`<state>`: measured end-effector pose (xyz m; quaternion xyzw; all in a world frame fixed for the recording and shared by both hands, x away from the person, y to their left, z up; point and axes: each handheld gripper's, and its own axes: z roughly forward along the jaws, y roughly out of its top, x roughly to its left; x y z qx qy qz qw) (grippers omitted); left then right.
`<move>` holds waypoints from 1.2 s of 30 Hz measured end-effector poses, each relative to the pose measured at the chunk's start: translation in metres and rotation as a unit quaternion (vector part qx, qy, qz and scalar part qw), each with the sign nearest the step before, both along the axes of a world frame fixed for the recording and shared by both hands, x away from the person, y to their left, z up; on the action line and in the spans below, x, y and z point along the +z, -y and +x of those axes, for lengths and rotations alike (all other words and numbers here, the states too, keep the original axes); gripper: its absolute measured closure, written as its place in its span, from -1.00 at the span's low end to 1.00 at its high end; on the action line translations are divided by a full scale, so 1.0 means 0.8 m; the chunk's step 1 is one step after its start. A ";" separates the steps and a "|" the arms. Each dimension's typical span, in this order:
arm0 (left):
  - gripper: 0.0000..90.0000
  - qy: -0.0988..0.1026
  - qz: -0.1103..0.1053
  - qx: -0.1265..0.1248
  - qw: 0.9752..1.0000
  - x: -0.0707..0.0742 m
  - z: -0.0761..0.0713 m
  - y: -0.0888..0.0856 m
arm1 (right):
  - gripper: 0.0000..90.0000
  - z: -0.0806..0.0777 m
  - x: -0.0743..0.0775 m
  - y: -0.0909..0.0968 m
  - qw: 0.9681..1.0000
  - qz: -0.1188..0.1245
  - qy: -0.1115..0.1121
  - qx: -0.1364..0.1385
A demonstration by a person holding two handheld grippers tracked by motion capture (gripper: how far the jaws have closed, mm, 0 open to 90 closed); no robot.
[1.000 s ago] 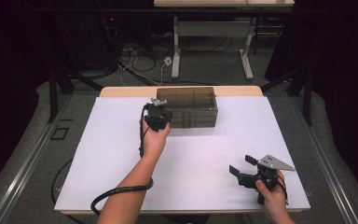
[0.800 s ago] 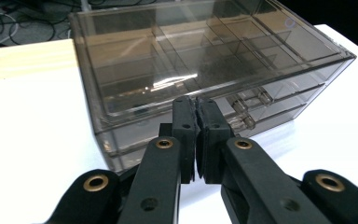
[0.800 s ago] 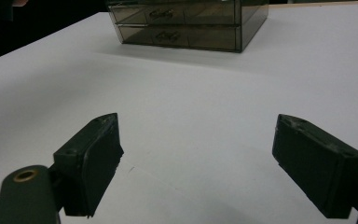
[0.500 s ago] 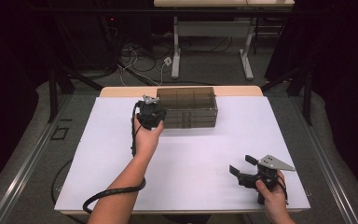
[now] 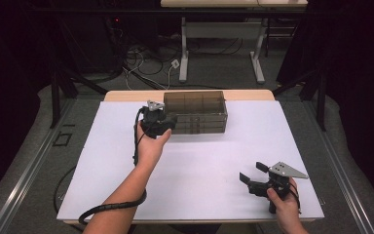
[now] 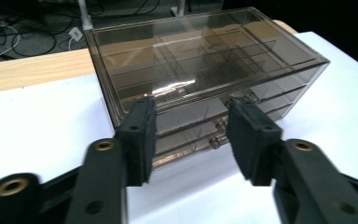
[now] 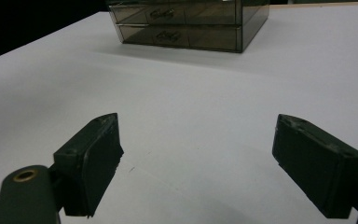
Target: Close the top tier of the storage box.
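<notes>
Drawers, three tiers of them, make up a smoky translucent organiser box (image 5: 195, 112) that stands toward the far edge of the white-covered table (image 5: 195, 185), roughly centred left to right, with a strip of bare wood showing behind it. Small knobs show on the drawer fronts in the left gripper view, and the top tier is divided into compartments visible through the lid.

The left tongs (image 5: 168, 122) are held up at the box's left front corner, with the hand (image 5: 151, 144) behind them and a coiled cable trailing back along the forearm. In the left gripper view the left tongs (image 6: 191, 135) stand parted, with the box (image 6: 200, 70) just beyond them: the two pads frame the front of the upper drawers, with a clear gap between them holding nothing. Whether the pads touch the box cannot be told; they look just short of it.

The right tongs (image 5: 251, 173) sit low near the table's near right corner, well apart from the box, held by the right hand (image 5: 285, 204). In the right gripper view the right tongs (image 7: 196, 168) are spread wide over bare white surface, and the box (image 7: 191, 23) lies far ahead at the top of that view.
</notes>
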<state>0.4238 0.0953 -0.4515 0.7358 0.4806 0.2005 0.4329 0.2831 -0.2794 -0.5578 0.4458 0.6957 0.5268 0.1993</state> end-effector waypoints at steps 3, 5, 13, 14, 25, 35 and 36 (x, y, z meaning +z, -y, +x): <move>0.01 0.004 -0.004 -0.010 1.000 0.004 -0.005 -0.002 | -0.67 0.000 0.000 0.000 1.000 -0.002 -0.001 0.003; 0.00 0.008 -0.008 -0.014 1.000 0.008 -0.009 -0.003 | -0.67 0.000 0.000 0.000 1.000 -0.002 -0.002 0.003; -0.05 0.013 -0.017 -0.028 0.999 0.019 -0.026 -0.011 | -0.67 0.000 0.000 0.000 1.000 -0.002 -0.001 0.003; -0.09 0.008 -0.018 -0.032 0.999 0.020 -0.028 -0.013 | -0.67 0.000 -0.001 0.000 1.000 -0.002 0.002 0.003; -0.56 0.017 -0.044 -0.020 0.999 0.028 -0.046 -0.040 | -0.67 0.000 -0.001 -0.001 1.000 -0.002 0.001 0.001; -0.81 0.016 -0.056 -0.022 0.998 0.026 -0.063 -0.064 | -0.67 0.000 -0.001 0.000 1.000 -0.003 0.001 0.000; -0.84 0.017 -0.055 -0.022 0.998 0.026 -0.065 -0.066 | -0.67 0.000 -0.001 -0.001 1.000 -0.001 0.000 -0.001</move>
